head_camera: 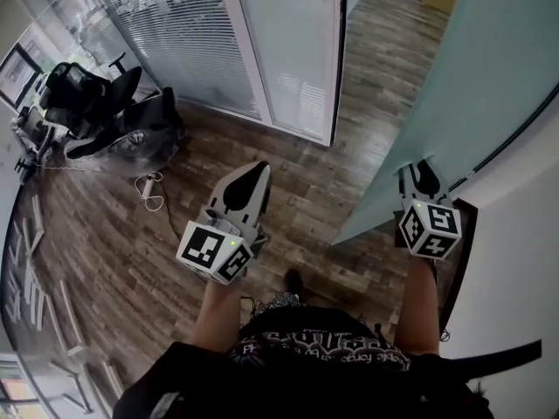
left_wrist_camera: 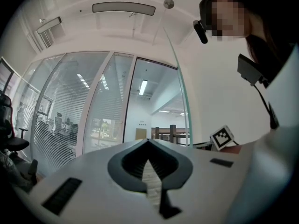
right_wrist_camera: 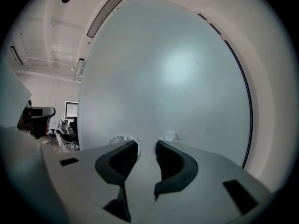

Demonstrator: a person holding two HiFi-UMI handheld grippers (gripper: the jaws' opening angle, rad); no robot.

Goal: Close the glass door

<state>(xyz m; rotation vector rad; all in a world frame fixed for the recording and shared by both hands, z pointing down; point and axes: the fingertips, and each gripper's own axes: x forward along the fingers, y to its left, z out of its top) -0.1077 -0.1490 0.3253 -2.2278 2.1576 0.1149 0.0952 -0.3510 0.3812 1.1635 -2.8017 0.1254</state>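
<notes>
While right gripper [head_camera: 425, 176] faces glass door [head_camera: 486, 77], office chairs [head_camera: 98, 105] left

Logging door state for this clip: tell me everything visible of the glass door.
The glass door is a frosted, pale blue-green panel with a thin greenish edge. It stands swung open, angled into the room, its lower corner near the wood floor. The right gripper, jaws apart, points at its face, close or touching; I cannot tell which.
</notes>
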